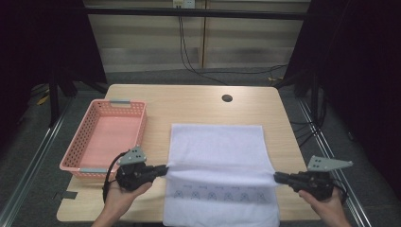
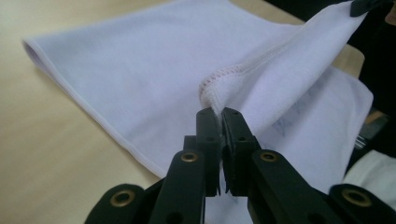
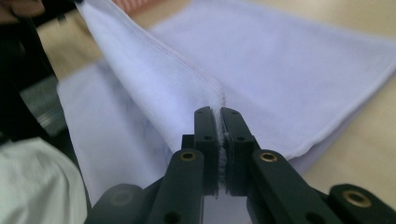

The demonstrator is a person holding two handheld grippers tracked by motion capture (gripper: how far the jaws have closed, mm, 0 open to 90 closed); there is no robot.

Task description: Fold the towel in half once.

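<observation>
From above, the white towel (image 1: 217, 165) lies on the worktop (image 1: 189, 106), right of a pink basket (image 1: 106, 137). Left gripper (image 2: 218, 114) fingers pinch its hem. Right gripper (image 3: 218, 114) fingers clamp the opposite hem.

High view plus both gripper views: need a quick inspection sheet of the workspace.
Surface: wooden table, round hole near the far edge.
Job's things: white towel spread flat, near part hanging over the front edge, a fold lifted taut across its middle.
Clutter: pink basket at left, nothing seen inside.
Grippers: left hand-held gripper shut on the towel's left edge; right hand-held gripper shut on the right edge.
Cables: black cables down the back wall onto the floor.
Surroundings: dark curtains both sides.
</observation>
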